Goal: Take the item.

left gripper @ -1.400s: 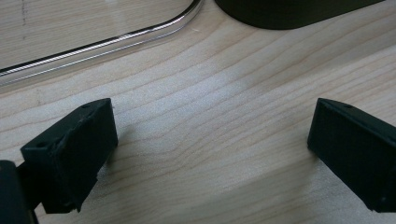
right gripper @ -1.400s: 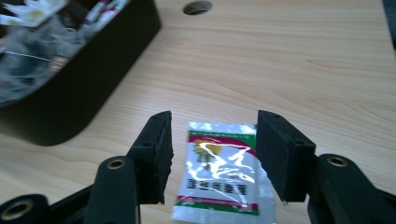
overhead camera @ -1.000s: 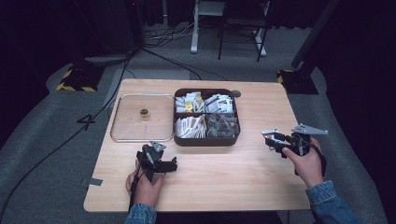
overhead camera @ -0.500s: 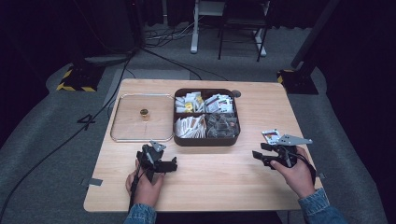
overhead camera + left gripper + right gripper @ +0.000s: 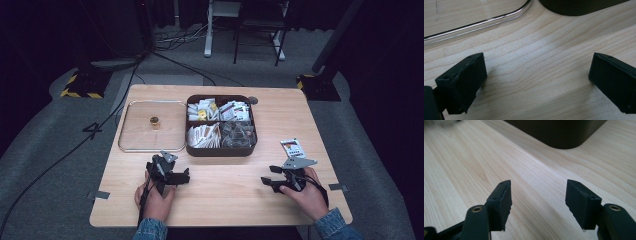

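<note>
On the near half of the wooden table [image 5: 230,197], both grippers rest low with nothing between their jaws. The left gripper [image 5: 172,175] sits just in front of the glass lid [image 5: 150,145], which lies flat beside the dark compartment box [image 5: 220,150]; its jaws stand wide apart over bare wood [image 5: 536,75]. The right gripper [image 5: 272,180] points toward the box's near right corner [image 5: 559,135], jaws likewise spread and empty.

A small white packet [image 5: 292,148] lies alone on the table, just behind the right hand [image 5: 307,192] and well apart from the box, whose four compartments already hold sachets and wrapped pieces (their print is too small to read). It seems the stray packet is the thing to deal with, probably by returning it to the box.

To do that well, the right gripper should turn toward the packet, approach low and nearly flat to the wood, and pinch a short edge so the thin sachet lifts rather than slides away. Keeping the left gripper parked clear of the lid's brass knob [image 5: 154,120] avoids a needless knock.
</note>
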Available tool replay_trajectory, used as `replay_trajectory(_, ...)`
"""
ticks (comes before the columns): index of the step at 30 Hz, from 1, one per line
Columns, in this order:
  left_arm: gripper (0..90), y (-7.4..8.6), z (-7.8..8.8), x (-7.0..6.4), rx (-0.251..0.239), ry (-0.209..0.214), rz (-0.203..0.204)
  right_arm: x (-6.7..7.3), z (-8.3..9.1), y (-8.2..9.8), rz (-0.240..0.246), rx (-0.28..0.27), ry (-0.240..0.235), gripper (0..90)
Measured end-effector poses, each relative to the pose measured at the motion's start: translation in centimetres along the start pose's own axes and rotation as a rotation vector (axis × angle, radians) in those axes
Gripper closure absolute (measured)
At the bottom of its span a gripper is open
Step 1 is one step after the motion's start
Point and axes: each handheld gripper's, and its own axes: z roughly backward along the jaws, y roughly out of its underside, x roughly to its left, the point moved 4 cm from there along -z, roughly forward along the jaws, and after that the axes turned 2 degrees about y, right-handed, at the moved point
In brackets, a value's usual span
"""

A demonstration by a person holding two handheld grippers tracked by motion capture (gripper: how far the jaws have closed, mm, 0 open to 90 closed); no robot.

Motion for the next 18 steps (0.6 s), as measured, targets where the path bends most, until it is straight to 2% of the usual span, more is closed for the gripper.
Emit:
replay_trajectory(5,1.9,0.0,0.0,0.0,0.000,0.000,0.000,0.7,-0.9,0.8,0.048,0.035,0.001,30.4)
replay_trajectory(8,1.9,0.0,0.0,0.0,0.000,0.000,0.000,1.1,-1.2,1.3,0.059,0.093,0.011,21.2)
replay_trajectory(9,1.9,0.0,0.0,0.0,0.000,0.000,0.000,1.2,-1.4,1.3,0.080,0.093,0.015,15.3)
replay_trajectory(12,1.9,0.0,0.0,0.0,0.000,0.000,0.000,1.3,-2.2,1.4,0.082,0.060,0.010,3.8)
replay_trajectory(18,1.9,0.0,0.0,0.0,0.000,0.000,0.000,1.5,-2.3,1.4,0.098,0.073,-0.004,0.0)
